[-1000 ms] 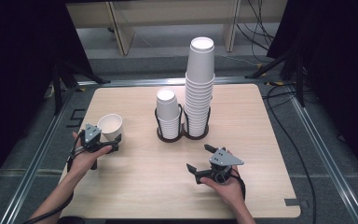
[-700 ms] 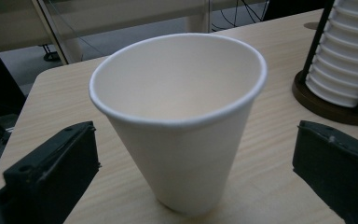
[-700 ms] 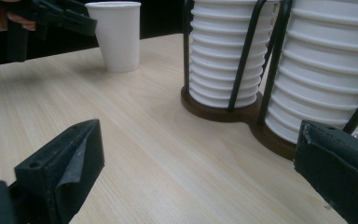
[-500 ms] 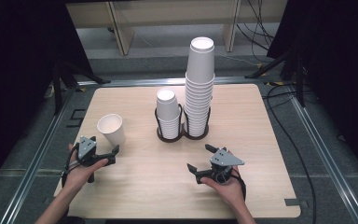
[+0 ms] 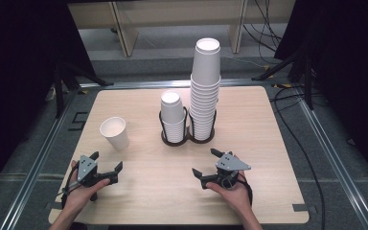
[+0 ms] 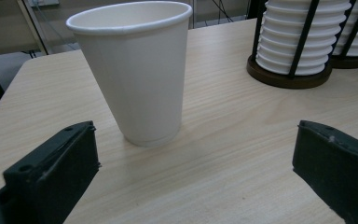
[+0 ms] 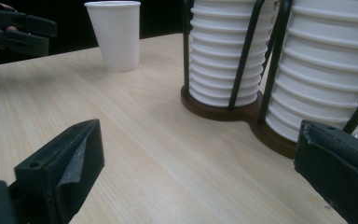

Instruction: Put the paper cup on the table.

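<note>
A single white paper cup [image 5: 114, 132] [image 6: 134, 70] [image 7: 113, 33] stands upright on the left part of the wooden table [image 5: 268, 124]. My left gripper [image 5: 106, 165] [image 6: 193, 172] is open a short way nearer the front edge than the cup, its jaws wide apart and holding nothing. A black two-ring holder [image 5: 187, 136] at the table's middle carries a short stack of cups [image 5: 172, 115] [image 6: 294, 37] and a tall stack [image 5: 205, 91] [image 7: 328, 70]. In front of the holder my right gripper [image 5: 207, 163] [image 7: 200, 177] stands open and empty.
A metal rail frame [image 5: 330, 158] runs around the table, with cables [image 5: 292, 134] trailing on the floor at the right. Wooden furniture legs [image 5: 124, 28] stand beyond the far edge. Bare tabletop lies between the two grippers.
The left gripper let go of the single cup and drew back toward the front edge; the cup now stands alone. The right gripper has stayed in place.
</note>
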Demonstrator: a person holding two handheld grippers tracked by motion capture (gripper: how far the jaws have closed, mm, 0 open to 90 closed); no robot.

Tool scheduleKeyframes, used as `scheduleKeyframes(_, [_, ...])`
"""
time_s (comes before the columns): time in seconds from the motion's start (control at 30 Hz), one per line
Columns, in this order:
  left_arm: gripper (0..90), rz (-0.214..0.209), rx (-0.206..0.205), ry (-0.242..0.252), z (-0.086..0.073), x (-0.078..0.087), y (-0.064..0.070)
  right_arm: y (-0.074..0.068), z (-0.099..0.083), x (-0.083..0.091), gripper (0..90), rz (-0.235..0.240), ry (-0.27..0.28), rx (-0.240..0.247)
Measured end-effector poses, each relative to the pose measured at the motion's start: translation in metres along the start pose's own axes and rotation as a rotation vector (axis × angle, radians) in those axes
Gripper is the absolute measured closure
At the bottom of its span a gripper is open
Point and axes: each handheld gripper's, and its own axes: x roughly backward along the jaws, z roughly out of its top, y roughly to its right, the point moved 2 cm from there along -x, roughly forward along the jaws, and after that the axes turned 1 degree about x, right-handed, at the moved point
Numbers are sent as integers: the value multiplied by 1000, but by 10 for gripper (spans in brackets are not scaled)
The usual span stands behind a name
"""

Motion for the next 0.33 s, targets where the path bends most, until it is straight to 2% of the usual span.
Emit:
scheduleKeyframes(0.03, [0,-1,5,-1,-1,0,0,-2,-1,0,23,15,-3,-26])
scheduleKeyframes(0.1, [0,-4,6,-3,-3,1,0,-2,-1,0,23,16,-5,-19])
scheduleKeyframes(0.2, [0,-2,17,20,-6,0,1,0,-2,2,23,-15,7,17])
scheduleKeyframes(0.3, [0,1,-6,13,-7,0,2,1,-3,2,23,-23,-10,16])
scheduleKeyframes(0.33, [0,1,8,29,-8,-1,3,1,-3,2,23,-27,-4,15])
